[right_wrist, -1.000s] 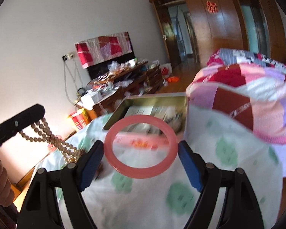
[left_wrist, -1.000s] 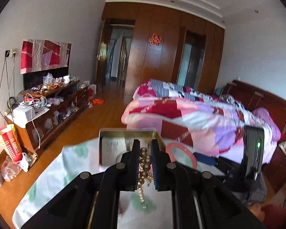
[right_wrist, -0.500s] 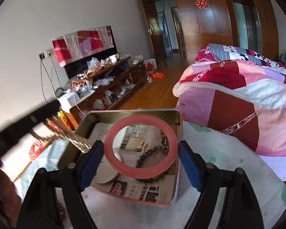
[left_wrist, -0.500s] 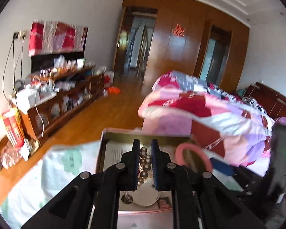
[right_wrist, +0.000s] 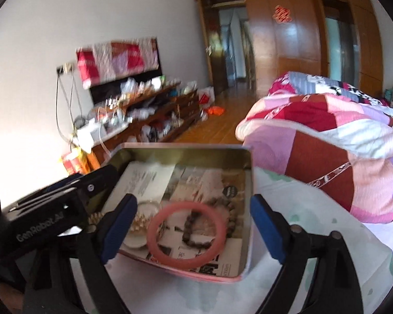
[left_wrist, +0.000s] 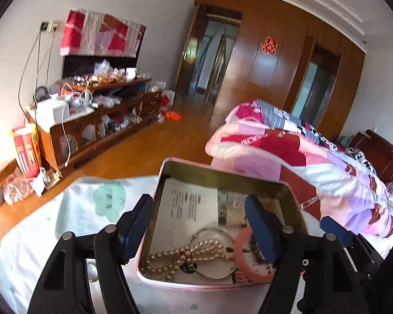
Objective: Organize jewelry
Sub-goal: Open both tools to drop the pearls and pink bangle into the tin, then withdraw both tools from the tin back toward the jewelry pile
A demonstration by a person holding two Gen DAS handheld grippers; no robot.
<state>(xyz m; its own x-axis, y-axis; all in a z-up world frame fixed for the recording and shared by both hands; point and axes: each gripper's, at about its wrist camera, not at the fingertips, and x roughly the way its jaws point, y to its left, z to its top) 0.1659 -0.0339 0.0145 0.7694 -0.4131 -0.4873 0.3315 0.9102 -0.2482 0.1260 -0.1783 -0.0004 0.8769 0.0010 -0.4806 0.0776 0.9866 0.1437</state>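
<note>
A pink-rimmed tin (left_wrist: 222, 170) lined with newspaper sits on the clothed table. In it lie a pearl necklace (left_wrist: 186, 257), a thin silver bangle (left_wrist: 217, 274) and a pink bangle (right_wrist: 186, 235) ringed around a dark bead bracelet (right_wrist: 196, 226). My left gripper (left_wrist: 197, 209) hovers over the tin's near left part. Its jaws are opening and nothing is between them; the pearls lie below. My right gripper (right_wrist: 194, 204) hangs over the near edge of the tin (right_wrist: 183, 148), jaws opening wide, and the pink bangle lies loose beneath, clear of both pads.
The table wears a white cloth with green blobs (left_wrist: 78, 222). A bed with a patchwork quilt (left_wrist: 301, 157) stands just behind the tin on the right. A cluttered wooden cabinet (left_wrist: 104, 120) lines the left wall across a wood floor.
Both grippers came down over the tin. The left one opened and the pearls now lie in the tin. The right one widened and the pink bangle dropped out of its pads.
</note>
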